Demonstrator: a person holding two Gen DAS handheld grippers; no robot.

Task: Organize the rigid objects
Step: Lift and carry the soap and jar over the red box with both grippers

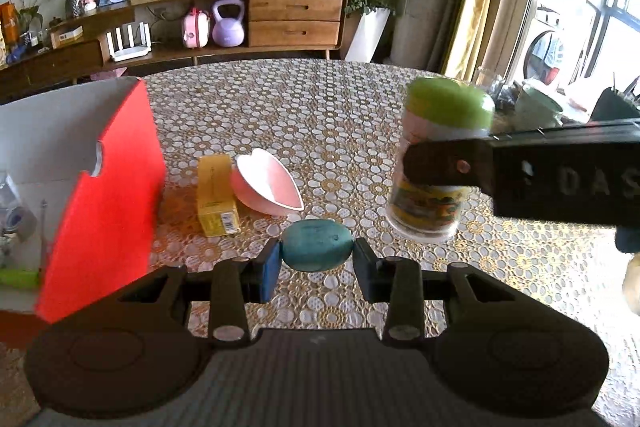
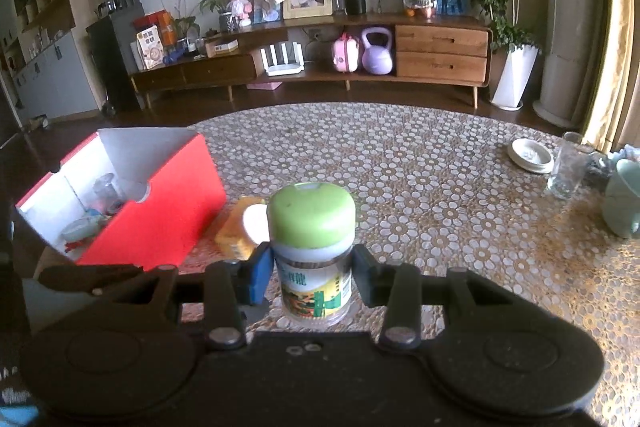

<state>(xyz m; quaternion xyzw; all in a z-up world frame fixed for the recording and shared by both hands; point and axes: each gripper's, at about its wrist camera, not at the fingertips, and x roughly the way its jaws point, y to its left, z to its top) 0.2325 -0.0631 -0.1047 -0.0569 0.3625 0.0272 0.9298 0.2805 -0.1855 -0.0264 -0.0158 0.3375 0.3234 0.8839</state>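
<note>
My left gripper (image 1: pixel 317 255) is shut on a teal oval soap-like block (image 1: pixel 317 245), held just above the patterned table. My right gripper (image 2: pixel 313 267) is shut on a green-lidded jar (image 2: pixel 313 251) with a printed label; the jar also shows in the left wrist view (image 1: pixel 438 155), lifted off the table at the right. A red open box (image 1: pixel 100 195) stands at the left, with small items inside (image 2: pixel 88 215). A yellow carton (image 1: pixel 216 193) and a pink heart-shaped bowl (image 1: pixel 266 187) lie beside the box.
The round table has a floral lace cloth (image 2: pixel 420 187). At its far right stand a white dish (image 2: pixel 530 155), a clear glass (image 2: pixel 568 171) and a pale green mug (image 2: pixel 622 203). A wooden sideboard (image 2: pixel 400 55) runs along the back wall.
</note>
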